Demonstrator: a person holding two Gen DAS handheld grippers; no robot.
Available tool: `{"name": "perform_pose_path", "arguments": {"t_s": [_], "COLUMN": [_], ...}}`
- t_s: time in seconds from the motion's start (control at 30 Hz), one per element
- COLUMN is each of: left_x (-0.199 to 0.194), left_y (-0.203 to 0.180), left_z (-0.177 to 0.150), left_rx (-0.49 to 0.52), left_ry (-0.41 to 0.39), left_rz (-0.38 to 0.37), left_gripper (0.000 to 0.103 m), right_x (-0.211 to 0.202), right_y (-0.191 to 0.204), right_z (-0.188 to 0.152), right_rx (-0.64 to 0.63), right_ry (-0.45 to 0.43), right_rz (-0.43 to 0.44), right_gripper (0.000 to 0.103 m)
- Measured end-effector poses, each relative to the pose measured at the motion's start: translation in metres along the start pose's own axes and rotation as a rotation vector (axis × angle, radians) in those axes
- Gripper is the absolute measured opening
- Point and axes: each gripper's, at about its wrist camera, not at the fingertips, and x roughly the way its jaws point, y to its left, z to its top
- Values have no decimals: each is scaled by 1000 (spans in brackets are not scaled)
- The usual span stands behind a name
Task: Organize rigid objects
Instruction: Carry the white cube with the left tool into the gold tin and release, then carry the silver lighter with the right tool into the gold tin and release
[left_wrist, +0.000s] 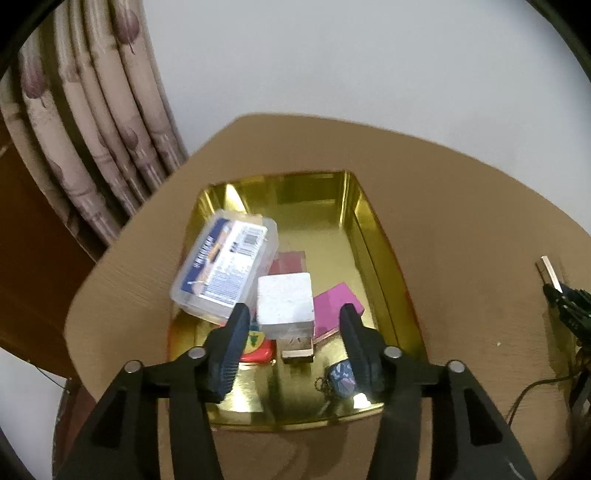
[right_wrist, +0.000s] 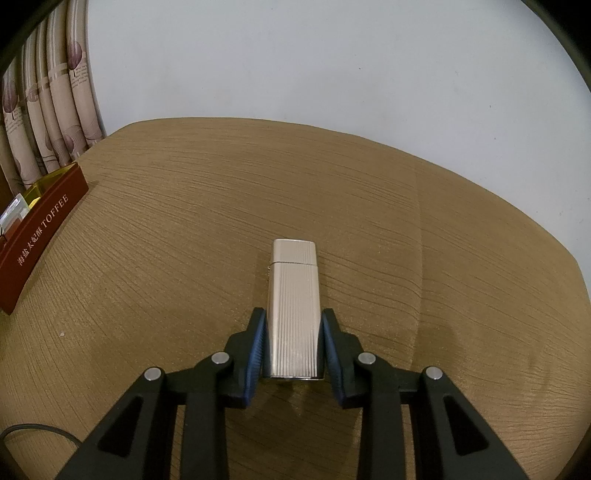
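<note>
The left gripper (left_wrist: 293, 325) hangs over the near end of a gold tin tray (left_wrist: 384, 251) on the tan wood-grain table (left_wrist: 461, 229), its jaws spread with nothing pinched between them. Below the gap sits a white block (left_wrist: 284, 301) resting on a small metal-cased object (left_wrist: 297, 350); neither blue pad touches them. In the tray lie also a clear plastic box with a blue printed label (left_wrist: 221, 262), leaning on the left wall, a pink flat piece (left_wrist: 338, 304), a red and yellow item (left_wrist: 258, 349) half hidden by the left finger, and a small dark patterned charm (left_wrist: 341, 378) by the right finger.

The right gripper (right_wrist: 293, 343) is pinching a ribbed silver lighter (right_wrist: 293, 295) by its lower half, both blue pads pressed on its narrow sides. The lighter points away from the camera above the table (right_wrist: 406, 221), lid end farthest. At the left edge of this view stands the tray's dark red wall lettered TOFFEE (right_wrist: 40, 236), well apart from the lighter.
</note>
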Motion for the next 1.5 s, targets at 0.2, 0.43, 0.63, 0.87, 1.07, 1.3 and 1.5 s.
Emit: {"name": "perform_pose_path", "arguments": {"t_s": [0.2,0.43,0.63,0.87,1.07,1.3,1.5], "left_x": [-33,-53,-68,-68,-51,-44,-46], "left_y": [-2,14,27,35,46,56,55], "left_z": [-17,-36,-52,-56,-59,-59,-58], "left_rx": [49,20,-16,-30,-66,-111,-111], "left_ry": [-114,-141,-173,-169,-113,-87,-101], "left_rz": [130,191,215,201,195,171,188], "left_gripper": [65,66,76,78,78,81,86], "right_x": [0,-1,0,1,1,1,0], "right_y": [0,0,0,1,6,17,35], "right_z": [0,0,1,2,3,7,11], "right_rx": [-1,-3,-1,12,50,88,104], "right_ry": [0,0,0,3,12,22,44], "right_rz": [-2,-3,0,-20,-50,-91,-74], "right_gripper": [31,31,31,31,30,30,30]}}
